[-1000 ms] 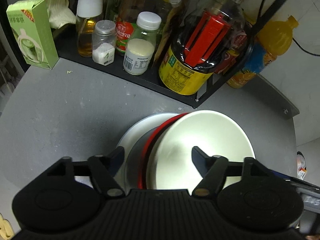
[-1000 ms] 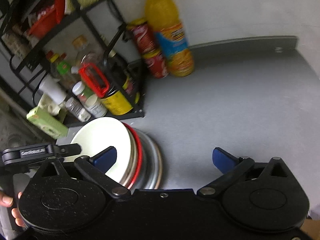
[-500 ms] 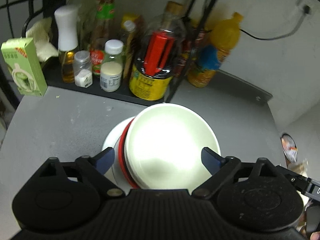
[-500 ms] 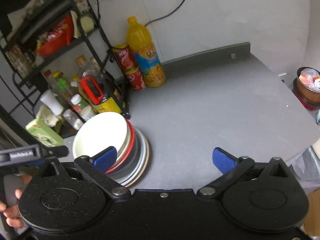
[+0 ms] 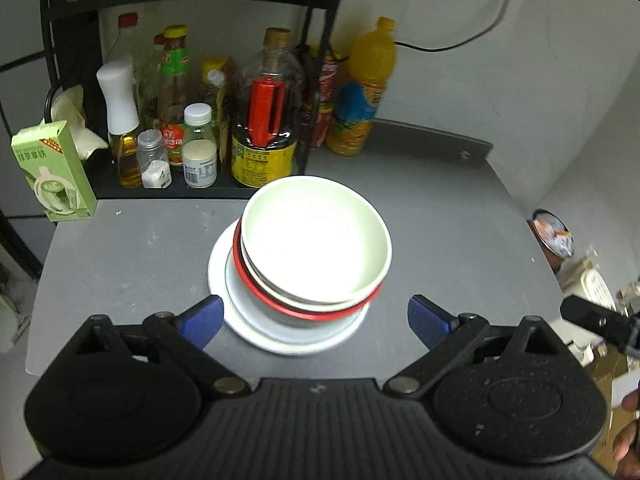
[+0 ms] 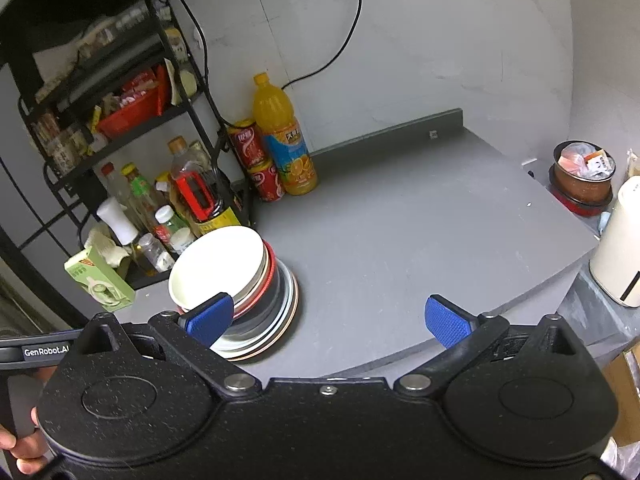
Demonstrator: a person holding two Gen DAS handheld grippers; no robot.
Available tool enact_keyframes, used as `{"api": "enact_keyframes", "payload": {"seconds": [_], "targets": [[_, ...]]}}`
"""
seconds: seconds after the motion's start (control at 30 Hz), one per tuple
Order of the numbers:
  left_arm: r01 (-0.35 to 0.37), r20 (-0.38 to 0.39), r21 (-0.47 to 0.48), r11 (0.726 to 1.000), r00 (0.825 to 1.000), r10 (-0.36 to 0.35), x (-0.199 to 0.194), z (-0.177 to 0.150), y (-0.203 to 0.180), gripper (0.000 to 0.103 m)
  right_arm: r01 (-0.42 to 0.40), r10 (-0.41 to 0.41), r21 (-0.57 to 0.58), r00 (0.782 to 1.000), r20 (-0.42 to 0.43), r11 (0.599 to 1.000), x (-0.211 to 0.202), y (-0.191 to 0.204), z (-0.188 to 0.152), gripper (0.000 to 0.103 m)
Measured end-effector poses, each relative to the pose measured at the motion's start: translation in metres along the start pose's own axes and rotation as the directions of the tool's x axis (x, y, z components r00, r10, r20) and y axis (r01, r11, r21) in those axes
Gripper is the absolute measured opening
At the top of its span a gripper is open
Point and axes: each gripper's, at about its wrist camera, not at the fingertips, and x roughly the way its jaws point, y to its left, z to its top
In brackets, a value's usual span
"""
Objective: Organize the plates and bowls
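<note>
Grey counter [image 5: 132, 248] holds your stack [image 5: 308, 264], white bowl [image 5: 316, 240] topmost: rigid, slippery, breakable; grip its rim. Left gripper [image 5: 314, 316] opening, right gripper [image 6: 328, 320] spread, both empty.

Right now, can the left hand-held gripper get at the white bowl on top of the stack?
Probably yes. The left hand-held gripper, jaws opening and empty, faces the white bowl with nothing between them, and the bowl sits uncovered on top.

A white bowl [image 5: 316, 244] sits in a red-rimmed bowl [image 5: 256, 288] on white plates [image 5: 240, 320]; grey table [image 5: 120, 264], orange bottle [image 5: 366, 92], pale green box [image 5: 52, 172].
</note>
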Motion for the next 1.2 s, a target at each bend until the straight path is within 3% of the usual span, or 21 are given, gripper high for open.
{"api": "enact_keyframes", "payload": {"seconds": [0.4, 1.2], "targets": [[0.031, 0.043, 0.110, 0.993, 0.998, -0.036, -0.048, -0.040, -0.005, 0.100, 0.086, -0.084, -0.027, 0.994, 0.071, 0.996, -0.040, 0.005, -0.017, 0.103], [0.083, 0.110, 0.221, 0.972, 0.988, -0.109, -0.094, -0.074, -0.009, 0.102, 0.104, -0.095, -0.080, 0.990, 0.099, 0.991, -0.061, 0.029, -0.052, 0.103]]}}
